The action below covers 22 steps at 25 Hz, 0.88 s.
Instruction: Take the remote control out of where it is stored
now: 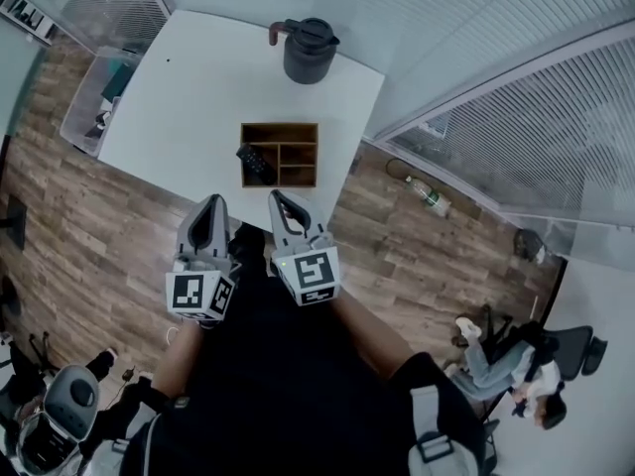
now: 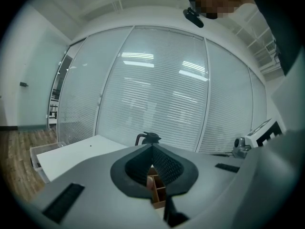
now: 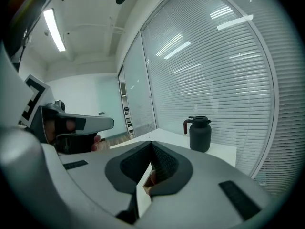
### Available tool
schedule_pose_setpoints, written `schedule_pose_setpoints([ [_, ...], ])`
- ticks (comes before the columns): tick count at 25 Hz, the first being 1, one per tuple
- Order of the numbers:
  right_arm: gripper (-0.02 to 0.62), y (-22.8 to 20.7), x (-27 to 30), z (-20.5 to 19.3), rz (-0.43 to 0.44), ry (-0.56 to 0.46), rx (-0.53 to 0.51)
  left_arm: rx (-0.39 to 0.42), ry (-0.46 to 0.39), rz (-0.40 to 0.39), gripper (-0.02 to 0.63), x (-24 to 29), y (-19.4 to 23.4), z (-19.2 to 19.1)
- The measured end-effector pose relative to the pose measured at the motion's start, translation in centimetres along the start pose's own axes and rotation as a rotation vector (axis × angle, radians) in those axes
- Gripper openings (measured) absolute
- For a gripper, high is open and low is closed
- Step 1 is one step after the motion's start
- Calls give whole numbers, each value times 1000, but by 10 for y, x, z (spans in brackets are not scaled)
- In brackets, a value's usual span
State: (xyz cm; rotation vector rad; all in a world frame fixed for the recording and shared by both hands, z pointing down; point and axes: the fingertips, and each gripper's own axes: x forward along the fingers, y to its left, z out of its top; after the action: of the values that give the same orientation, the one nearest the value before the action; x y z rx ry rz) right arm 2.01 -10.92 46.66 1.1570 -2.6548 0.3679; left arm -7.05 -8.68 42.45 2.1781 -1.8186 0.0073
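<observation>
A wooden organiser box (image 1: 294, 153) with several compartments stands near the front edge of the white table (image 1: 189, 107). The black remote control (image 1: 256, 163) lies tilted in its left compartment, one end sticking out over the rim. My left gripper (image 1: 214, 200) and right gripper (image 1: 277, 196) hover side by side just short of the table edge, both pointing at the box, both shut and empty. Past the closed jaws in the left gripper view (image 2: 152, 148) a slice of the box (image 2: 157, 189) shows. The right gripper (image 3: 151, 145) sees the left gripper (image 3: 71, 128) beside it.
A dark jug (image 1: 310, 51) stands at the table's far edge behind the box. A clear plastic bin (image 1: 94, 97) sits off the table's left side. A bottle (image 1: 429, 196) lies on the wood floor to the right, by the glass wall. A person (image 1: 506, 365) sits lower right.
</observation>
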Motion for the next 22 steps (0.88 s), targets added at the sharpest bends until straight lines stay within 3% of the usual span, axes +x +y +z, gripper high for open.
schedule_pose_setpoints([
  [22, 5, -21, 113, -111, -11, 319, 28, -76, 137, -44, 8, 80, 63, -32],
])
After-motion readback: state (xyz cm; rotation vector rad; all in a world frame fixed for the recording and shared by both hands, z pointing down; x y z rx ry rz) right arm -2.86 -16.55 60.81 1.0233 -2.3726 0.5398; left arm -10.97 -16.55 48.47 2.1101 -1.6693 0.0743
